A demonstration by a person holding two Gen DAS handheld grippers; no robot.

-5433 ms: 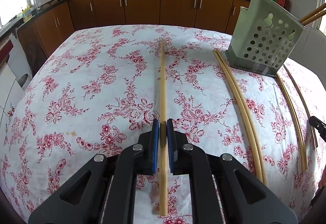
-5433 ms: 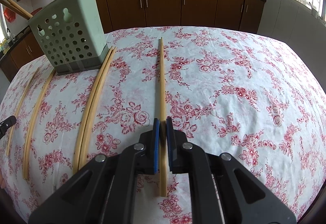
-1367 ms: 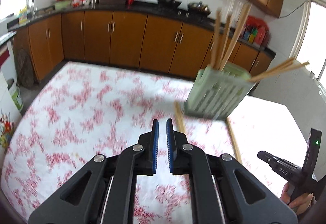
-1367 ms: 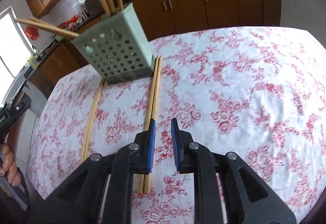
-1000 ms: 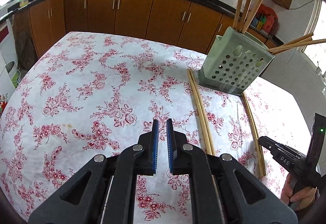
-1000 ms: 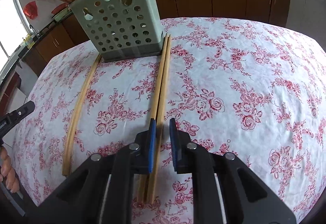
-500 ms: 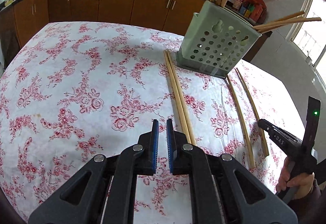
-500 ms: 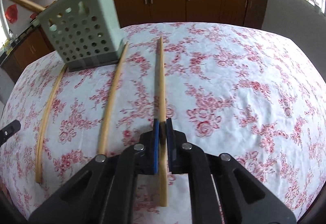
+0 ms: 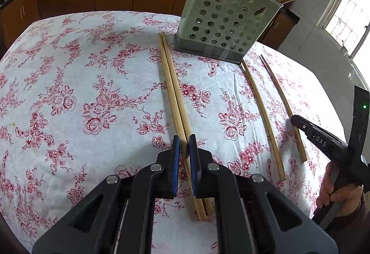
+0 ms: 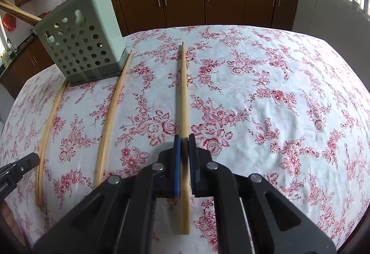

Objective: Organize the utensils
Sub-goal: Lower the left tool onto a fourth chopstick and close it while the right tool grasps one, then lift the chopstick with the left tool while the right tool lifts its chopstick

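Observation:
A green perforated utensil holder (image 9: 225,20) stands on the floral tablecloth, with several chopsticks sticking out; it also shows in the right wrist view (image 10: 82,45). A pair of wooden chopsticks (image 9: 172,92) lies side by side left of the holder. My left gripper (image 9: 184,150) straddles their near part, jaws narrowly apart around one. Two single chopsticks (image 9: 261,110) lie to the right. My right gripper (image 10: 183,146) is shut on a single chopstick (image 10: 183,92) lying along the cloth; two more chopsticks (image 10: 113,110) lie to its left.
The table is covered by a white cloth with red flowers (image 9: 69,92). Brown kitchen cabinets (image 10: 208,1) stand behind it. The right gripper's body and the hand holding it (image 9: 335,145) show at the right edge of the left wrist view.
My left gripper came down and forward over the chopstick pair, now straddling it. My right gripper stays shut on its single chopstick and moved slightly forward.

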